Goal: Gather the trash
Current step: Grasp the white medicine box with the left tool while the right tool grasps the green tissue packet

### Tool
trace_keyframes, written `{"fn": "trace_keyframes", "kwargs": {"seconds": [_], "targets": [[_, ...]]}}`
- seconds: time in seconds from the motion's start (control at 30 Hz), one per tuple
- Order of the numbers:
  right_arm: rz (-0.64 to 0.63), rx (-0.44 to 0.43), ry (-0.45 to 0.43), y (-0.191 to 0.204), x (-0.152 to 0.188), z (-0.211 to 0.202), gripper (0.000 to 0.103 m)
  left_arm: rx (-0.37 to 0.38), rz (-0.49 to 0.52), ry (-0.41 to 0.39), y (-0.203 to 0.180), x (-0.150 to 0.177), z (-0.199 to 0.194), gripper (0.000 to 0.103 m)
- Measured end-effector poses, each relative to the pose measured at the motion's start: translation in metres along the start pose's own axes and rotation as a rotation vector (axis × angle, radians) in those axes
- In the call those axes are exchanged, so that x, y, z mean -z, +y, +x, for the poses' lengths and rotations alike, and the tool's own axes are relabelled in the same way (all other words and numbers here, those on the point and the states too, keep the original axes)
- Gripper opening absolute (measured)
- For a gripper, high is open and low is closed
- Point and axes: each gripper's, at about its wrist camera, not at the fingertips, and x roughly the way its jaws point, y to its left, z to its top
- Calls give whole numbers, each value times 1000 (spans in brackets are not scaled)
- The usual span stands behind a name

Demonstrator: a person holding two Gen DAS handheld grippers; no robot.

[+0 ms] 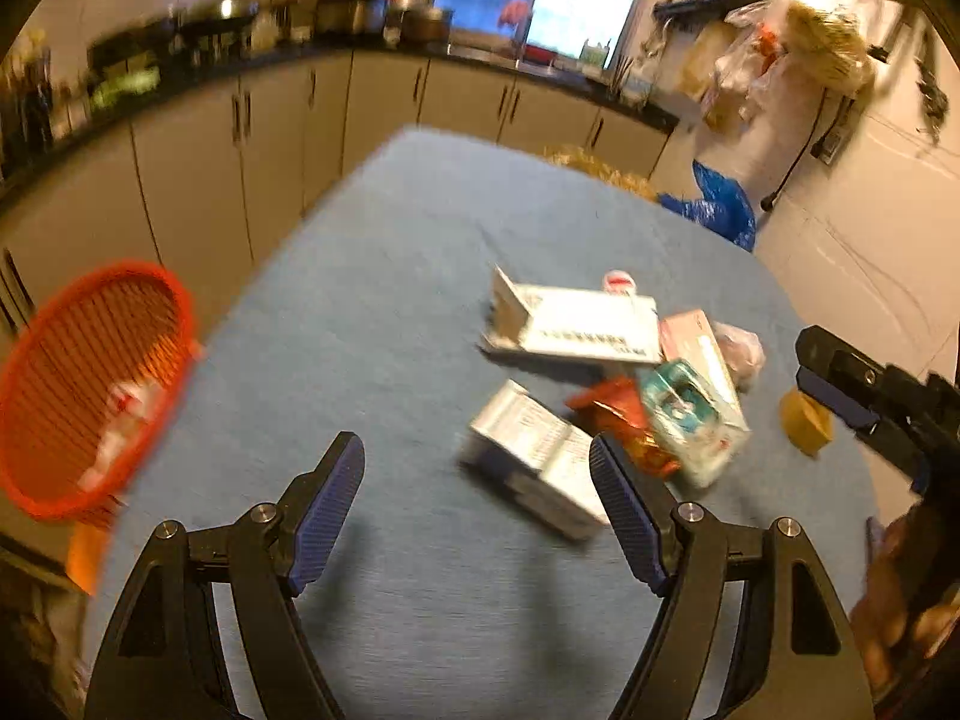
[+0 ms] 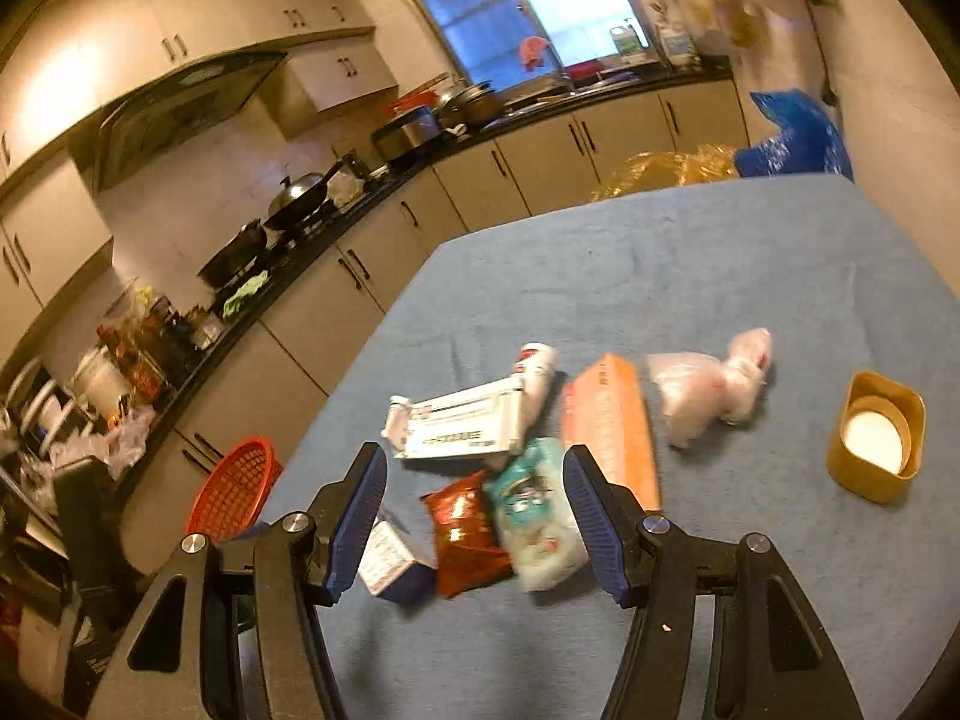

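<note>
A pile of trash lies on the blue table (image 1: 390, 240): a long white box (image 1: 576, 324), a small white box (image 1: 534, 456), a red snack wrapper (image 1: 618, 414), a teal packet (image 1: 690, 420), a pink box (image 1: 696, 336) and a crumpled plastic bag (image 1: 744, 348). My left gripper (image 1: 474, 450) hovers open just before the small box, holding nothing. My right gripper (image 2: 474, 462) is open above the red wrapper (image 2: 468, 534) and teal packet (image 2: 534, 516), not touching them. An orange basket (image 1: 90, 384) at the table's left edge holds some white scraps.
A yellow tub (image 2: 876, 438) with a white inside stands right of the pile. Beyond the table's far edge are a blue bag (image 1: 720, 210) and a yellow bag (image 2: 660, 171). Kitchen cabinets (image 1: 270, 144) line the left and back. The right gripper (image 1: 840, 384) shows at the left view's right edge.
</note>
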Motion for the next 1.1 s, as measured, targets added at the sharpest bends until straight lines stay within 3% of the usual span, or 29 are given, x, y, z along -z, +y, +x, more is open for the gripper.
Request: {"fn": "trace_keyframes", "kwargs": {"seconds": [0.17,0.4,0.47,0.57,0.6,0.7,0.8,1.03,1.1], "targets": [[30,-6,-15,-21,-1,-6,66,-44,-73,66,-16,-3,29,76],[69,-6,-3,-35,0,-2,66,-174,39,62,-44,-2,58,76],[62,-3,8,-36,1,0,66,-195,70,52,-42,0,61,68],[54,-3,44,-35,4,13,66,-200,98,42,-34,1,60,50],[53,-6,60,-35,4,18,66,-202,112,43,-31,1,60,34],[47,3,95,-35,9,31,60,-163,115,55,-16,2,56,33],[27,24,113,-35,12,40,56,-191,152,39,-11,3,56,34],[-142,152,151,-14,24,54,48,-142,135,39,-6,-1,57,34],[-188,163,160,-8,28,57,38,-134,121,33,-5,-2,57,34]]}}
